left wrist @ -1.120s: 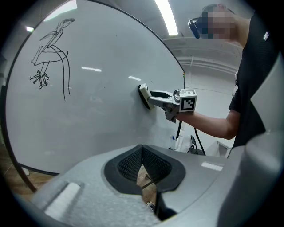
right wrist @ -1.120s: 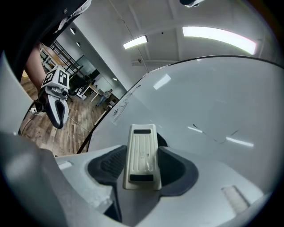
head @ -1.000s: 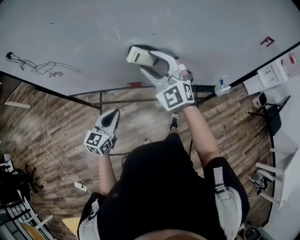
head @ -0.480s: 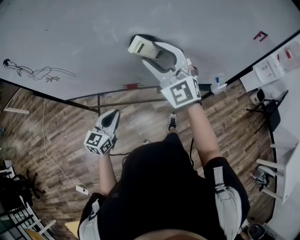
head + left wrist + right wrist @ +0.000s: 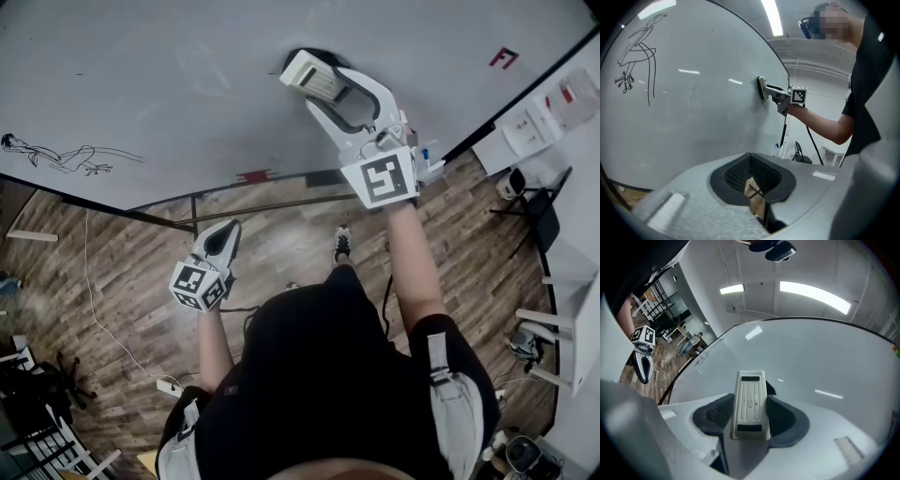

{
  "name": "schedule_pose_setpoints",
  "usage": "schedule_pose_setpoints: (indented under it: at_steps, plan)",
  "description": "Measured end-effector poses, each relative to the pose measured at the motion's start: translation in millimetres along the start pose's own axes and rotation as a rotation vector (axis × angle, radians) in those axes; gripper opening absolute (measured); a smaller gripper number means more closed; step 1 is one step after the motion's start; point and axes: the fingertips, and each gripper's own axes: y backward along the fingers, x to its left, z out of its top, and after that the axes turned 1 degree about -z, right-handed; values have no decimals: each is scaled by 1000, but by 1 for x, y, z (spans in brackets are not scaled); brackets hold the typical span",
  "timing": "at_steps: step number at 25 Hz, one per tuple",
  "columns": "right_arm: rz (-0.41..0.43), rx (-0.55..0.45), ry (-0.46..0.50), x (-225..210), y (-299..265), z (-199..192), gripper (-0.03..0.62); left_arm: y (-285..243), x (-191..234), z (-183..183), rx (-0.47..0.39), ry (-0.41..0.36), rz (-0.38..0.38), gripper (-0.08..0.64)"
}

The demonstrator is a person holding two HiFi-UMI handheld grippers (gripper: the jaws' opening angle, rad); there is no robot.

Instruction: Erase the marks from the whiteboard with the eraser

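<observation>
The whiteboard (image 5: 169, 84) fills the top of the head view. A black line drawing (image 5: 66, 155) sits at its left edge, and a small red mark (image 5: 503, 58) lies at its right. My right gripper (image 5: 314, 82) is shut on the cream eraser (image 5: 305, 71), which is pressed flat against the board over a dark smudge. In the right gripper view the eraser (image 5: 750, 404) stands between the dark pads. My left gripper (image 5: 220, 242) hangs low over the floor, away from the board, with its jaws together and nothing in them. The left gripper view shows the drawing (image 5: 637, 61) and the eraser (image 5: 761, 87).
A wooden floor (image 5: 112, 272) lies below, with a white cable (image 5: 103, 309) across it. The board's dark frame bar (image 5: 244, 202) runs under its lower edge, and a red item (image 5: 253, 175) rests there. White furniture and a dark chair (image 5: 544, 234) stand at the right.
My right gripper has slid the eraser to the right and upward along the board. The left gripper has stayed where it was.
</observation>
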Motion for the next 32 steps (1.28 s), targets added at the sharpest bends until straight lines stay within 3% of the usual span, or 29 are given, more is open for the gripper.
schedule_pose_setpoints:
  at_steps: [19, 24, 32]
  plan:
    - [-293, 8, 13, -114, 61, -12, 227, -6, -9, -2, 2, 3, -25, 11]
    - [-261, 91, 93, -89, 45, -10, 227, -4, -8, -5, 9, 4, -23, 11]
    - [-159, 7, 64, -25, -3, 16, 227, 18, 11, -7, -2, 16, 37, 11]
